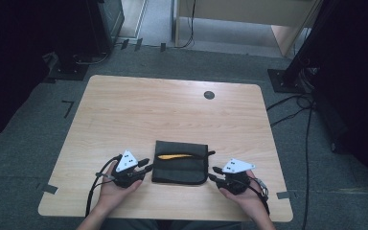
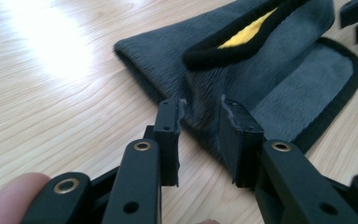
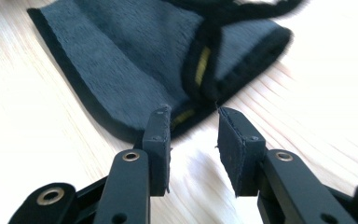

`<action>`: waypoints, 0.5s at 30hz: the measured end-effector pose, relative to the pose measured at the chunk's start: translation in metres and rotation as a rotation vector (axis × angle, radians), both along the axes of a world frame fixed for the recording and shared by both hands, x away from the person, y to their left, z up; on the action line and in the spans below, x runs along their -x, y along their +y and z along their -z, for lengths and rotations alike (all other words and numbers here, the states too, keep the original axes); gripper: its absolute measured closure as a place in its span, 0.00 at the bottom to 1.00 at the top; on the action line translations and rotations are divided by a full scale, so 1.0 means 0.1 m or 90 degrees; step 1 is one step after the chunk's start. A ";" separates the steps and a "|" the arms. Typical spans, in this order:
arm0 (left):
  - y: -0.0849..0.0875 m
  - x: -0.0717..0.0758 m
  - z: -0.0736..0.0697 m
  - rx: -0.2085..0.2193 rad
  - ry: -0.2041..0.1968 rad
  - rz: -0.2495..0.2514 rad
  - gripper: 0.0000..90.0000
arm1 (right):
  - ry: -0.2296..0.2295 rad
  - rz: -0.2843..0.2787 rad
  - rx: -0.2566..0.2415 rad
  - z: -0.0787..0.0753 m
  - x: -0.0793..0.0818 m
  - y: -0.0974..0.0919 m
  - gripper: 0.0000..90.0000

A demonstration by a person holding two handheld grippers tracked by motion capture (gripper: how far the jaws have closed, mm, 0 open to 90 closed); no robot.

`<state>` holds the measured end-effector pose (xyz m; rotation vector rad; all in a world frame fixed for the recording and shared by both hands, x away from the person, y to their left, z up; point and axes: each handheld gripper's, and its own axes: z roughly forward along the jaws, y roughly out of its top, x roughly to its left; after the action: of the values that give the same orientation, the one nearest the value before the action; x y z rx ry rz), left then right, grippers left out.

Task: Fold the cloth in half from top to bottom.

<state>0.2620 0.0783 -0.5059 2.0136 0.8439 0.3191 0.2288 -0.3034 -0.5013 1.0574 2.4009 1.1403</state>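
High view: folded dark plush cloth [image 1: 180, 163] lay flat on wooden table [image 1: 124, 110].
Handling: looked soft, light, floppy; best pinched at bound edges.
Left gripper [image 2: 200, 116]: part open, holding nothing.
Right gripper [image 3: 193, 123]: part open, holding nothing.

1. A light wooden table [image 1: 124, 110] with rounded corners stands on grey carpet [image 1: 24, 139].
2. A round dark grommet [image 1: 209, 95] sits near the table's far right corner.
3. Black cables [image 1: 292, 108] trail over the carpet off the table's right edge.
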 end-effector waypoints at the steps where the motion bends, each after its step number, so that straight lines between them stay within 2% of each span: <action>1: 0.03 -0.01 0.00 0.006 0.005 -0.004 0.75 | -0.001 0.006 -0.001 0.00 0.00 -0.04 0.72; 3: 0.06 -0.06 -0.01 0.016 0.010 -0.026 0.75 | -0.005 0.036 -0.010 -0.02 -0.03 -0.12 0.75; 5: 0.05 -0.13 -0.01 0.022 0.021 -0.060 0.74 | -0.006 0.089 -0.033 -0.06 -0.11 -0.15 0.81; 8: -0.05 -0.29 -0.03 0.030 0.030 -0.090 0.72 | -0.023 0.135 -0.072 -0.09 -0.27 -0.09 0.88; 11: -0.14 -0.40 -0.04 0.047 0.042 -0.097 0.69 | -0.029 0.145 -0.080 -0.06 -0.43 0.03 0.89; 14: -0.18 -0.42 -0.04 0.054 0.036 -0.072 0.66 | -0.016 0.132 -0.093 0.00 -0.53 0.14 0.89; 15: -0.17 -0.40 -0.04 0.055 0.033 -0.055 0.66 | -0.012 0.124 -0.098 0.00 -0.53 0.17 0.89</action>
<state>0.3023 0.0613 -0.5018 1.9160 0.9630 0.2745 0.2814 -0.2867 -0.5016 1.2902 2.1682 1.2749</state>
